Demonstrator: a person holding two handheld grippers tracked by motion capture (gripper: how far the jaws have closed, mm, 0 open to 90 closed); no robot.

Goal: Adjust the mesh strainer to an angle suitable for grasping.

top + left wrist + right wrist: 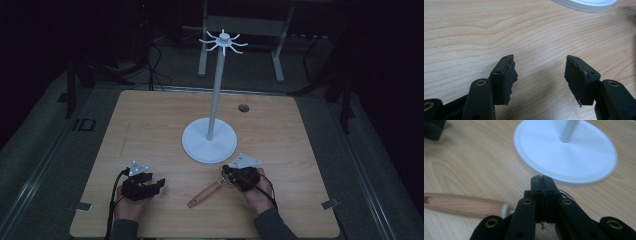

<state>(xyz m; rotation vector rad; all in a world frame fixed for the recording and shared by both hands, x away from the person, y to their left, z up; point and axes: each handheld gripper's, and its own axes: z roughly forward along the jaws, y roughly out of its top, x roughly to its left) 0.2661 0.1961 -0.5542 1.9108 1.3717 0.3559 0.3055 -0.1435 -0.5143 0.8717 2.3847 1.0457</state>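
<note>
From the high view, a wooden tabletop [150, 125] carries a white stand [209, 141] with a round base, a tall thin pole and a ring of hooks at its top. The stand sits near the middle of the tabletop. At the near edge, the person's left hand holds the left tongs [159, 183], which rest on the bare wood well apart from the stand and point to the right. The right hand holds the right tongs [226, 177] just in front of the stand's base. A wooden-handled tool [204, 194] lies flat on the tabletop between the two hands, its handle running down and to the left, its metal end right at the tip of the right tongs.

In the left gripper view, the left tongs [540, 72] are spread wide with bare wood between the jaws. The rim of the white stand [586, 4] shows at the top edge.

In the right gripper view, the right tongs [542, 185] are pressed together, and a thin metal loop shows just beside them on the right; whether they pinch it cannot be told. The wooden handle of the tool [461, 205] lies to their left, flat on the wood. The stand's base [564, 152] lies just beyond the tips.
</note>
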